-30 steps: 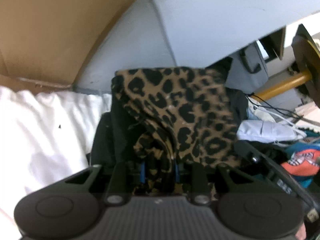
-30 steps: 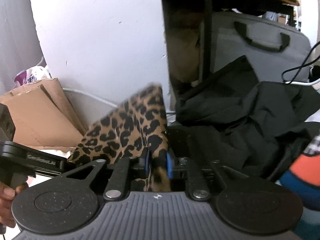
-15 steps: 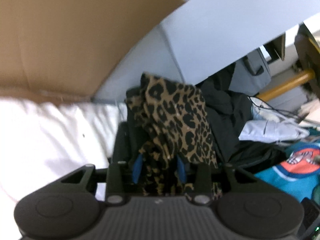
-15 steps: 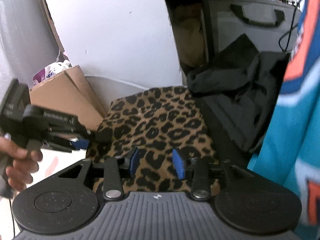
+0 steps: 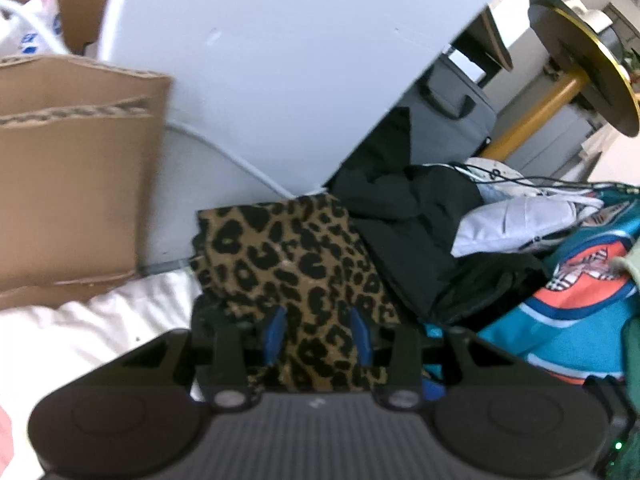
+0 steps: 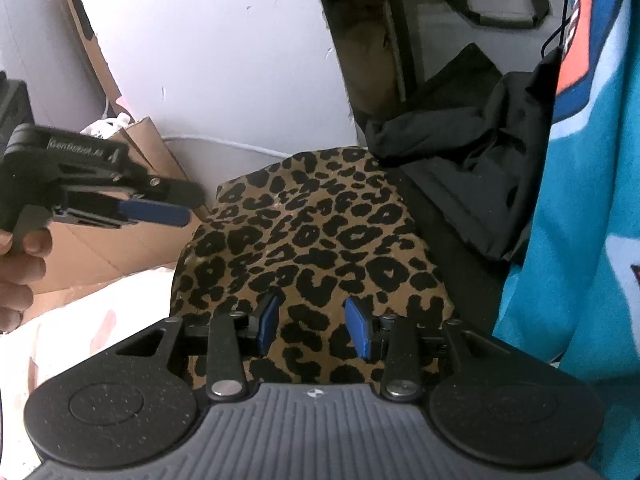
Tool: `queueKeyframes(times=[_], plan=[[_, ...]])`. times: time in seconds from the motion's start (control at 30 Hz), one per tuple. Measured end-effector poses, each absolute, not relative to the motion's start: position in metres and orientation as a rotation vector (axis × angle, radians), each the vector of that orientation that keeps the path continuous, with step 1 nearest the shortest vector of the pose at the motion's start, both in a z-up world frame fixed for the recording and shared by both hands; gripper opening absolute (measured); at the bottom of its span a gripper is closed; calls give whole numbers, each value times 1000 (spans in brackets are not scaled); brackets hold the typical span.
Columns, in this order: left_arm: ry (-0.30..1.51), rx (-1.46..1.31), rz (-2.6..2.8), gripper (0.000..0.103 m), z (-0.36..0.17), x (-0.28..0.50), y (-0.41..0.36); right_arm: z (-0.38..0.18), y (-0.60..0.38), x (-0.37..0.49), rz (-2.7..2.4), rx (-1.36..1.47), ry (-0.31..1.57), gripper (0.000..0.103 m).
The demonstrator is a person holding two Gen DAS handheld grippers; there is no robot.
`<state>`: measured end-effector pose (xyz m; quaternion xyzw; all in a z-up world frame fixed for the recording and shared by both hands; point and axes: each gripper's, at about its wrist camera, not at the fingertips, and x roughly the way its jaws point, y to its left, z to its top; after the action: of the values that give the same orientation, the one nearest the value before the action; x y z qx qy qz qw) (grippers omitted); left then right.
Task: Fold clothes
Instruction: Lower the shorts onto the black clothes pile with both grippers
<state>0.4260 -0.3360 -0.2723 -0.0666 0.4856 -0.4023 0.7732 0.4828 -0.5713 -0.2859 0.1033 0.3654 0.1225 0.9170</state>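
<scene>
A folded leopard-print garment lies flat at the far edge of the white bedsheet, against the wall. In the right wrist view the same leopard-print garment sits just beyond my right gripper, which is open with its blue pads spread above the near edge. My left gripper is also open, and nothing is pinched between its fingers. From the right wrist view, the left gripper hovers off the garment's left corner, held by a hand.
A crumpled black garment and a teal and orange jersey lie to the right of the leopard piece. Flattened cardboard leans at the left. A grey bag and a yellow-poled stand are behind.
A second ago both grippers were shut on the leopard garment, holding it up. Both have opened and let go, the garment now lies flat, and the left gripper has drawn back to the left.
</scene>
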Motion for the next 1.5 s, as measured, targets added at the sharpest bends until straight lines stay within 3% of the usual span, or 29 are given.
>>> queueKeyframes(times=[0.3,0.5,0.6,1.03,1.23,1.33,1.37,1.4,1.43,1.5], plan=[[1039,-44,-788,33,-298,424,-344,-293,-558,500,316,187,785,45],[1058,8,-753,34,-319,422,-344,-304,-568,488,324,182,820,63],[1054,14,-751,34,-317,422,-342,-310,-573,483,327,180,838,66],[988,-32,-806,33,-279,380,-312,-318,-591,441,273,206,873,65],[984,-66,-795,42,-275,365,-303,-301,-602,427,234,241,821,63],[978,-105,-783,41,-273,360,-302,-298,-608,426,206,242,805,60],[962,-101,-800,32,-272,355,-303,-299,-610,427,196,243,808,58],[945,-97,-816,12,-271,351,-304,-300,-612,429,183,244,813,56],[930,-93,-834,6,-270,347,-306,-302,-614,430,170,246,817,56],[914,-81,-889,6,-270,336,-312,-305,-615,432,154,247,822,55]])
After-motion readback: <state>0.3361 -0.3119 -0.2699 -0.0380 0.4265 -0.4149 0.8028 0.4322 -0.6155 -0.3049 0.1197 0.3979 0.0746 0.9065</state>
